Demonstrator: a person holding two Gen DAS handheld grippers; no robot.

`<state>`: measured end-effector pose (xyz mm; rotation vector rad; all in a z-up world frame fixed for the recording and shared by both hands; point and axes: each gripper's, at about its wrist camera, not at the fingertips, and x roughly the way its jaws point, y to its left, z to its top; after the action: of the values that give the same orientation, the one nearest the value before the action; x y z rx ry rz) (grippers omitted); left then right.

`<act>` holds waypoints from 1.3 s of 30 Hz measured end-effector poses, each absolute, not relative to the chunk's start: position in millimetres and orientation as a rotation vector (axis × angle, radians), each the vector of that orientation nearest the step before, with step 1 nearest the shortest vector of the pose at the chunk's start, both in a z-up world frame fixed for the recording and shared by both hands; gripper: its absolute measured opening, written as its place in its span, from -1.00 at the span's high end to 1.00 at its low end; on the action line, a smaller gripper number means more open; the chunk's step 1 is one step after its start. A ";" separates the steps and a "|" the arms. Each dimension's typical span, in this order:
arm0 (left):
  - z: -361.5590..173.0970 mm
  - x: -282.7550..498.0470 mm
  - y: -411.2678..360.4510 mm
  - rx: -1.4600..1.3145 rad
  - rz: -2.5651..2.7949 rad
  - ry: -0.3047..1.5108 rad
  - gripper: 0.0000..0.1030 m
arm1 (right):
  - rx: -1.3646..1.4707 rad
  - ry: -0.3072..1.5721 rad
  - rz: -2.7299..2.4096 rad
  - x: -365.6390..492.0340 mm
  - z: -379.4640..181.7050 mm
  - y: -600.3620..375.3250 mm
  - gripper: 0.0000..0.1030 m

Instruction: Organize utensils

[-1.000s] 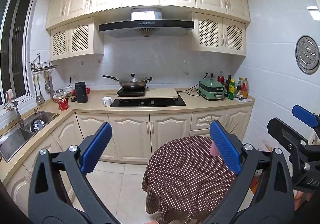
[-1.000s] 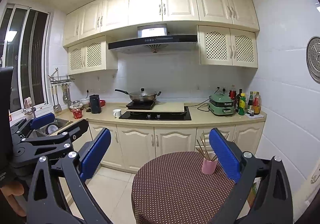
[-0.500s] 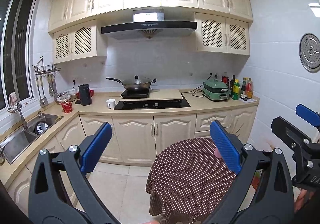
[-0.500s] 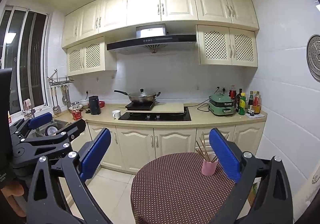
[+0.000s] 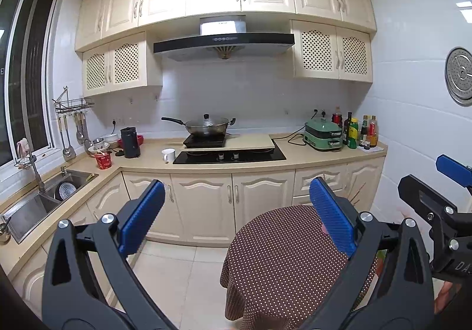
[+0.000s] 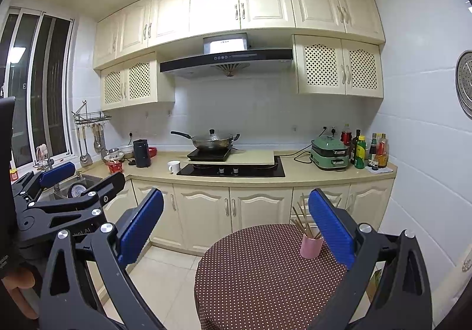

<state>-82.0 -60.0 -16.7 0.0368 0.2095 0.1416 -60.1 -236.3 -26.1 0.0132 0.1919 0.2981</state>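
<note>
A pink cup [image 6: 310, 246] holding several wooden chopsticks [image 6: 301, 218] stands on the far right part of a round table with a brown dotted cloth [image 6: 259, 268]. In the left wrist view the table [image 5: 283, 256] shows, and the cup is almost wholly hidden behind the right finger. My left gripper [image 5: 236, 215] is open and empty, held in the air well short of the table. My right gripper [image 6: 236, 223] is open and empty too, above the table's near side. Each gripper shows at the edge of the other's view.
A kitchen counter [image 5: 224, 163] runs along the back wall with a wok [image 5: 206, 125] on a hob, a white mug [image 5: 168, 155], a black kettle [image 5: 130, 142], a green cooker [image 5: 324, 134] and bottles [image 5: 361, 131]. A sink [image 5: 44, 197] lies at left. Ladles hang on a wall rack [image 5: 72, 123].
Both views have shifted slightly: the left wrist view swung a little left, so the kitchen and table slid right. Both grippers stay open and empty.
</note>
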 end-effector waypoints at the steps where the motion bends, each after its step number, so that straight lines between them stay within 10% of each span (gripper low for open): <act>1: -16.8 -82.1 -59.5 0.036 0.143 0.210 -0.87 | 0.013 0.193 0.299 -59.7 -26.0 -235.8 -0.84; 39: -14.3 -76.7 -59.6 0.044 0.141 0.219 -0.87 | 0.027 0.198 0.299 -53.5 -32.5 -232.6 -0.84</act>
<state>-76.7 -59.6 -14.3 0.0444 0.2193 0.1411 -53.5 -232.6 -32.5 0.0266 0.1978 0.2985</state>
